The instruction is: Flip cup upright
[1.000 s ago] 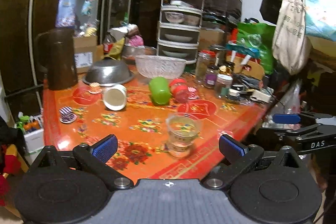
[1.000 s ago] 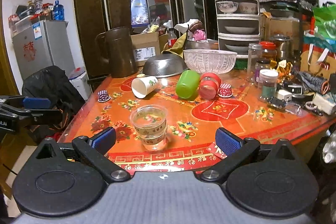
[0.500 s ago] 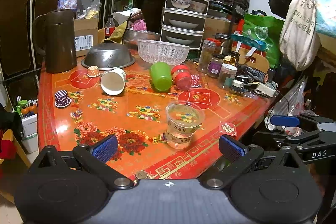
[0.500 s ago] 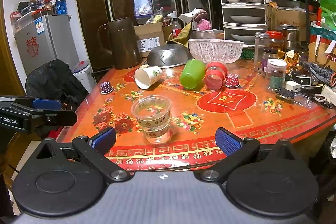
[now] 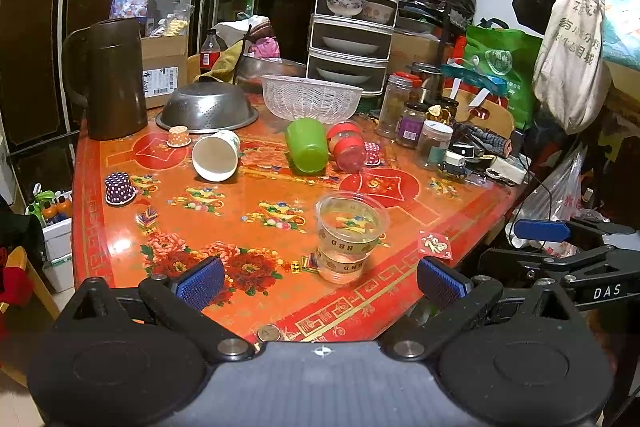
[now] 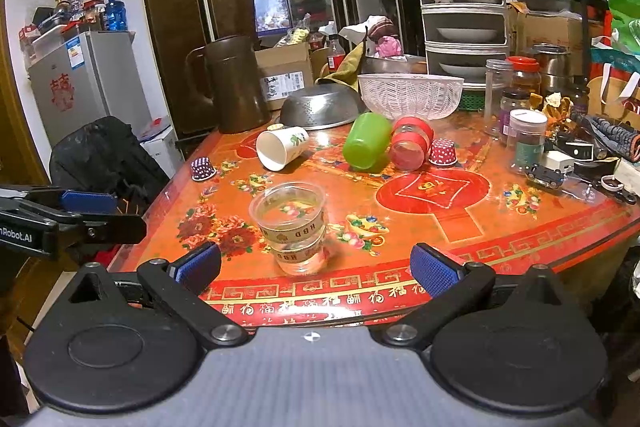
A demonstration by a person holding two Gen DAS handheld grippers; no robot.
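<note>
A clear plastic cup stands upright near the table's front edge; it also shows in the right wrist view. A white paper cup lies on its side, mouth toward me, also in the right wrist view. A green cup and a red-banded clear cup lie on their sides beside each other. My left gripper is open and empty, just short of the clear cup. My right gripper is open and empty, also just short of it.
The orange patterned table holds a brown jug, an upturned metal colander, a white basket, jars at the right and small paper cupcake cases. A stacked dish rack stands behind.
Both grippers have risen and moved closer to the table, so the clear cup sits lower and nearer in both views. Nothing on the table has moved.
</note>
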